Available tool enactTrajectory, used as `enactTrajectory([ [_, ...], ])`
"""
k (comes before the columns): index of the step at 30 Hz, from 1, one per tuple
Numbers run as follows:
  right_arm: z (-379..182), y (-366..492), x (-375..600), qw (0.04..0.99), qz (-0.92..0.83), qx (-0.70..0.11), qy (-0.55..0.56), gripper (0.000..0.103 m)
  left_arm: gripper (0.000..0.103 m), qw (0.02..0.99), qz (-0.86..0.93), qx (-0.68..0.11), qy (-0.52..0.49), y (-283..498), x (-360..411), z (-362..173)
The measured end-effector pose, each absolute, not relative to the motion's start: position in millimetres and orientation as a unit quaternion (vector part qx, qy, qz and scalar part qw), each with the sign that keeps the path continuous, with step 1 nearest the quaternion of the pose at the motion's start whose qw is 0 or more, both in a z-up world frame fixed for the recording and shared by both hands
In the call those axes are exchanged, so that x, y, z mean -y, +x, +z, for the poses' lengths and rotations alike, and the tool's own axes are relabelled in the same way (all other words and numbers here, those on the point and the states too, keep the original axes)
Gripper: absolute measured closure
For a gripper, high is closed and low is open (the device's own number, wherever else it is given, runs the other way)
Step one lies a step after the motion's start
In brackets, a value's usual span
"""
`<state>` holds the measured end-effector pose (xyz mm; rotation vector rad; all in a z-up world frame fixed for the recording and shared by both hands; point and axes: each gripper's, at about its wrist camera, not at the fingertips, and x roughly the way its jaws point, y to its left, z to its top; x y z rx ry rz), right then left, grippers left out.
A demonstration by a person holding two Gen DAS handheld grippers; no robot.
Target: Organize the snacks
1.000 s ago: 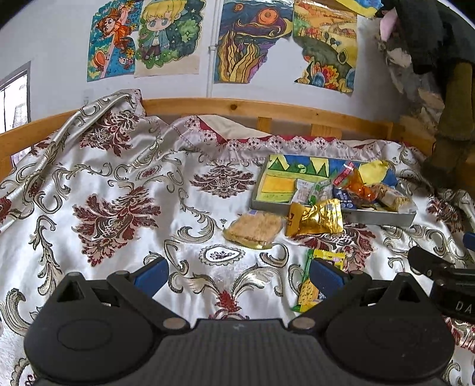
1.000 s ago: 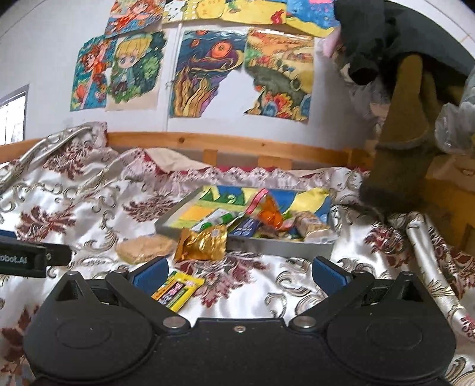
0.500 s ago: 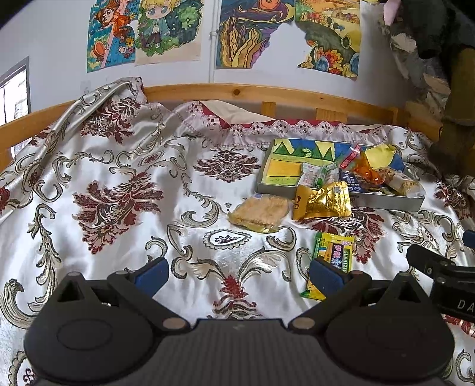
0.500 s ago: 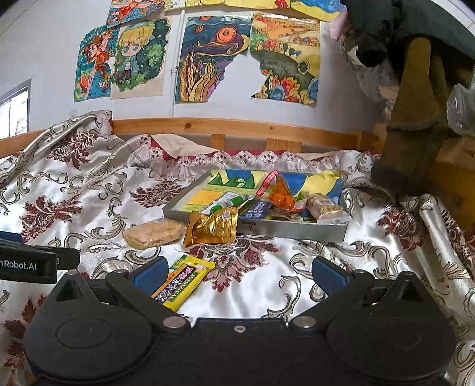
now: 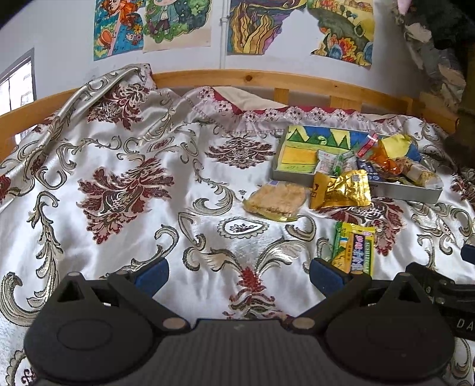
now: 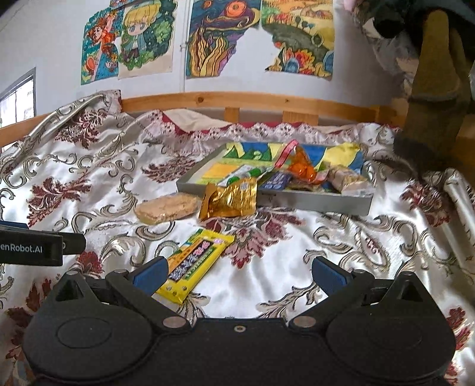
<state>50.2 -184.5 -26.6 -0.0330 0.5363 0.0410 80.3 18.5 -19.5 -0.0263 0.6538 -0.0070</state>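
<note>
- Left wrist view, far left: we see the patterned satin bedspread over the bed, with a wooden bed rail behind it and coloured drawings on the wall above.
- Our left gripper hovers over bare bedspread, its blue-padded fingers spread wide with nothing between them.
- Right of centre, a clear-wrapped cracker pack lies flat on the bedspread, just beside a crumpled gold foil packet that leans against the front wall of the grey tray.
- The tray holds several more snacks; we make out an orange wrapper and a white-and-green packet among them.
- A yellow-green candy bar lies on the bedspread in front of the tray, near the left gripper's right finger.
- Right wrist view: our right gripper also has its fingers set wide and empty; the candy bar lies partly behind the left finger, though we cannot tell whether they touch.
- At that view's left edge, part of the left gripper's body shows.
</note>
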Motion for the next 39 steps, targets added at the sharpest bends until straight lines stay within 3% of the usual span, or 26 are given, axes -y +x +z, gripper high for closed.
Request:
enactTrajectory([
  [14,-44,77,162,0.955,0.058,-0.288,-0.027,0.001,0.001,0.945,-0.002,-0.327,-0.021,110,-27,-24],
  [28,-74,117,117,0.936,0.081,-0.328,-0.096,0.001,0.001,0.931,-0.082,-0.354,0.007,211,-16,-42],
  [32,-82,121,121,0.935,0.062,-0.336,-0.090,0.007,0.001,0.926,-0.113,-0.357,0.035,237,-5,-54],
  [34,-82,121,124,0.939,0.061,-0.328,-0.083,0.018,0.000,0.928,-0.126,-0.347,0.049,248,1,-59],
  [39,-79,119,130,0.949,0.033,-0.305,-0.075,0.025,0.001,0.916,-0.168,-0.353,0.088,276,19,-67],
])
